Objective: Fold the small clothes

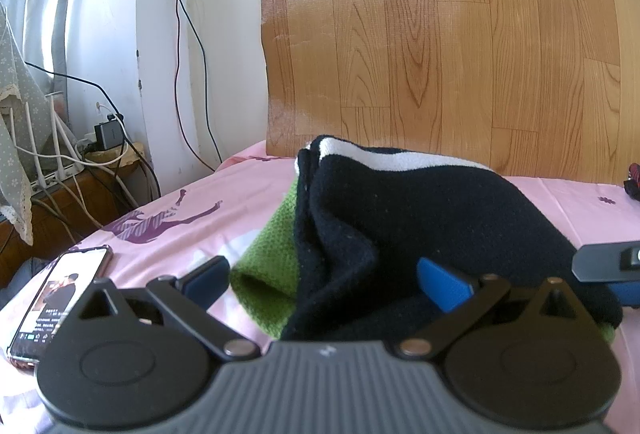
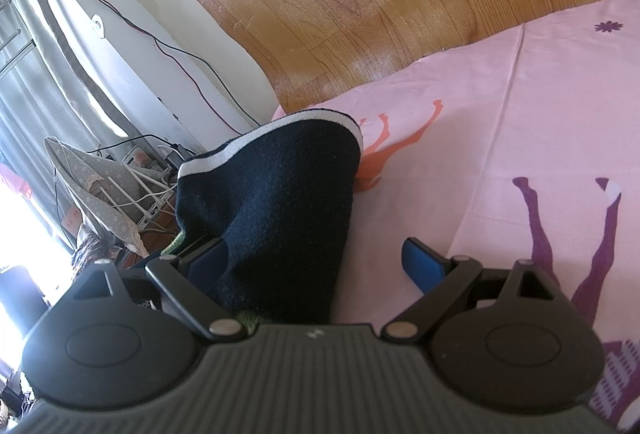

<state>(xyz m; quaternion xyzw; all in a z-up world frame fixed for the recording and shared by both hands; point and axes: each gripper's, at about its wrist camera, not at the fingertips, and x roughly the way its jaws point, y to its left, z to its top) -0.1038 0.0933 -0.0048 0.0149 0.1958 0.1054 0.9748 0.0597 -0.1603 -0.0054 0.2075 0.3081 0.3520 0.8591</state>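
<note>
Pink printed bedsheet [image 2: 520, 114] carries the dark garment [image 1: 400, 218], bunched over a green knit [image 1: 272, 266]. Both left gripper [image 1: 332, 278] and right gripper [image 2: 316, 266] are spread wide, nothing gripped. Folding is judged unfinished; layers need squaring.

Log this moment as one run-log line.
stage: folding | left tool: open, around dark garment | right tool: open, same garment | green knit: underneath | surface: pink sheet

Dark navy garment [image 1: 400, 218]: fuzzy matt fleece. Green piece [image 1: 268, 266]: coarse knit. Pink bedsheet [image 2: 520, 114]: smooth printed cotton-like cloth. Wood-grain sheet [image 1: 440, 34]: glossy.
</note>
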